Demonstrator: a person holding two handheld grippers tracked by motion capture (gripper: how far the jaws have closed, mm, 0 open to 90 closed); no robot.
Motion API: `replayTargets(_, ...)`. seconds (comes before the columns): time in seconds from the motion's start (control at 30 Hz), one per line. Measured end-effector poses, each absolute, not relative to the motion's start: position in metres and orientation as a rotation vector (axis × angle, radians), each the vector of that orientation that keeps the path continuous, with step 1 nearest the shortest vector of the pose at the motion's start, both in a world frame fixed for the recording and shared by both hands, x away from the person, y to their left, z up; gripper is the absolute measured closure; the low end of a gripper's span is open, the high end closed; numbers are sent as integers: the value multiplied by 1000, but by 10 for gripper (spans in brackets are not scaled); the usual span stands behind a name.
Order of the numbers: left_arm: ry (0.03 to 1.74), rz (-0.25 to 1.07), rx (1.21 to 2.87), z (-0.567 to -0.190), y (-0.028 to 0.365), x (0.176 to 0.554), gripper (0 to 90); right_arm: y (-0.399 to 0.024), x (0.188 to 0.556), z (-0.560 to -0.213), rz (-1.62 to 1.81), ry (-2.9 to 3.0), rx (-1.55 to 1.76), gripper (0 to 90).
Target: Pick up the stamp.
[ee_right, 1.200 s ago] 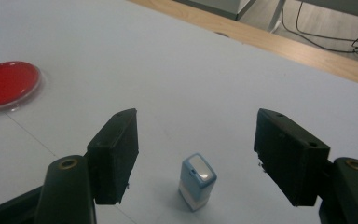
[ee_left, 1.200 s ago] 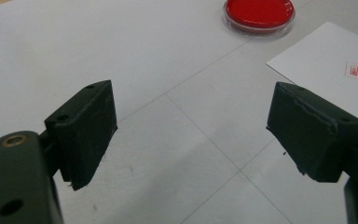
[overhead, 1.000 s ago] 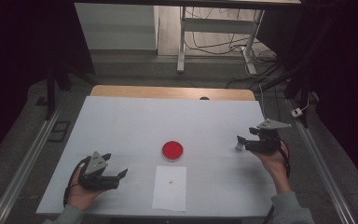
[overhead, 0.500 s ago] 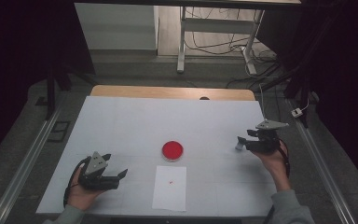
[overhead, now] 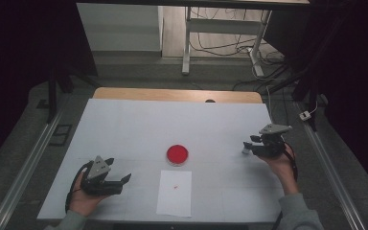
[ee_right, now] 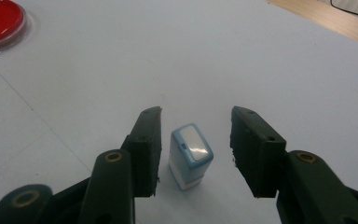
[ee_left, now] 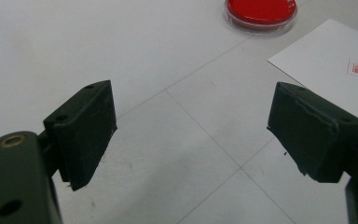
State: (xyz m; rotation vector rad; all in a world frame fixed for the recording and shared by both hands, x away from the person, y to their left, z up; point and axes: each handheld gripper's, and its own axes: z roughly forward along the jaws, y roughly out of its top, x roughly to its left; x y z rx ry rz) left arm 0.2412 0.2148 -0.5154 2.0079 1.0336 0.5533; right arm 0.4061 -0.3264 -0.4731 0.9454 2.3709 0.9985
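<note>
A small white stamp with a light-blue top [ee_right: 191, 156] stands upright on the white table [overhead: 139, 124] at the right. My right gripper [ee_right: 196, 119] straddles it. Its jaws have just been closing, with the stamp between them, and a gap shows on each side, so the pads do not touch it. From above, the right gripper [overhead: 246, 145] points left toward the stamp [overhead: 245, 150]. My left gripper [ee_left: 191, 126] rests open and empty at the front left [overhead: 123, 179]. A red ink pad dish [overhead: 178, 154] sits mid-table, with a white paper sheet [overhead: 174, 192] bearing a small red mark [ee_left: 356, 68] just in front of it.
A wooden strip [overhead: 172, 95] runs along the table's far edge. Metal rails [overhead: 28, 163] flank both sides of the table. Beyond the table are a desk frame [overhead: 187, 43] and cables on the floor. Faint grid lines cross the table top.
The right gripper's jaws have drawn closer together around the stamp. The left gripper and hand have stayed where they were.
</note>
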Motion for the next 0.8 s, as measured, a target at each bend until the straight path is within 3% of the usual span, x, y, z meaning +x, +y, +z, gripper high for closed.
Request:
replayTargets(0.27,1034,553,2009,-516,215,241,154,-326,408,-477,969,2403,921,584)
replayTargets(0.63,1032,554,2010,-516,216,241,154,-325,408,-481,936,2444,864,720)
replayTargets(0.8,1033,554,2010,-516,216,241,154,-323,408,-481,940,2455,836,743)
